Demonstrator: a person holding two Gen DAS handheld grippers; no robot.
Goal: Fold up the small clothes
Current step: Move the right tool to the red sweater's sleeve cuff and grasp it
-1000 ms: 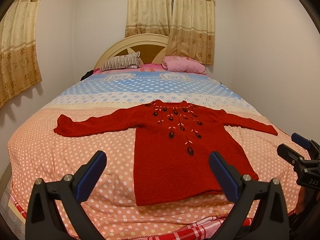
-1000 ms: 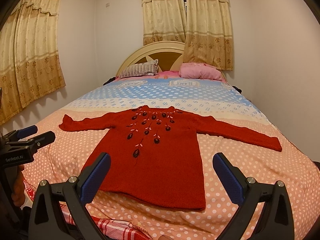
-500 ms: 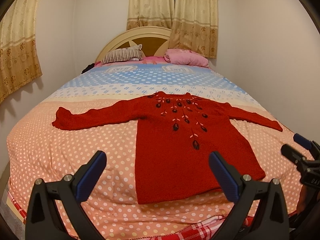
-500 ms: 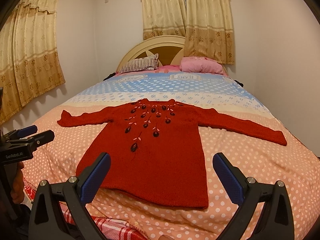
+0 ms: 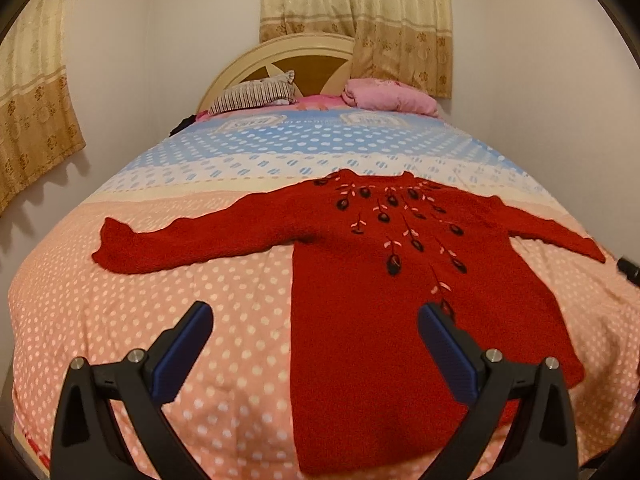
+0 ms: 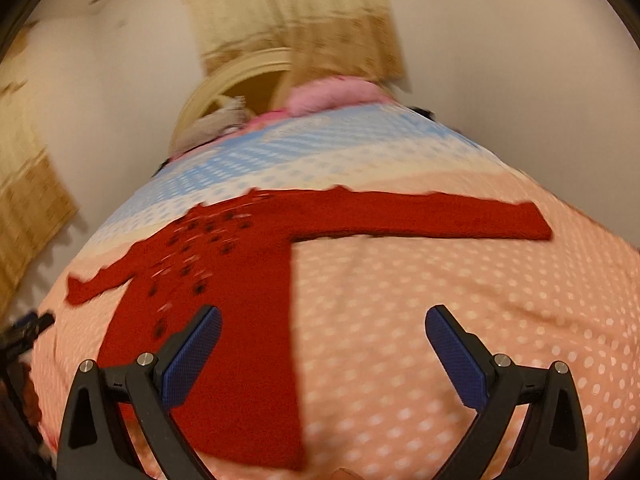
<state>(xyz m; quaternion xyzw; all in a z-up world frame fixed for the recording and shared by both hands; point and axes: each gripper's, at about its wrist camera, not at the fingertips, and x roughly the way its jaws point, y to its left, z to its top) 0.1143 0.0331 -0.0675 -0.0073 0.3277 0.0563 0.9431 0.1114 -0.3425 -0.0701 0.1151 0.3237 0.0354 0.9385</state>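
Note:
A small red knitted sweater (image 5: 384, 320) with dark embroidered flowers lies flat, face up, on the bed, both sleeves spread out. My left gripper (image 5: 314, 330) is open and empty, hovering over the sweater's left hem edge. In the blurred right wrist view the sweater (image 6: 248, 300) fills the left and centre, its right sleeve (image 6: 440, 220) stretching right. My right gripper (image 6: 322, 334) is open and empty above the sweater's right side edge. The left gripper's tip shows at the far left of the right wrist view (image 6: 28, 326).
The bed has a peach and blue polka-dot cover (image 5: 200, 280). A striped pillow (image 5: 256, 92) and a pink pillow (image 5: 392, 96) lie by the cream headboard (image 5: 304, 52). Walls and curtains close in on both sides.
Both grippers have moved forward over the bed, closer to the sweater. The right one has swung right, towards the right sleeve; its view is motion-blurred. The sweater has not moved.

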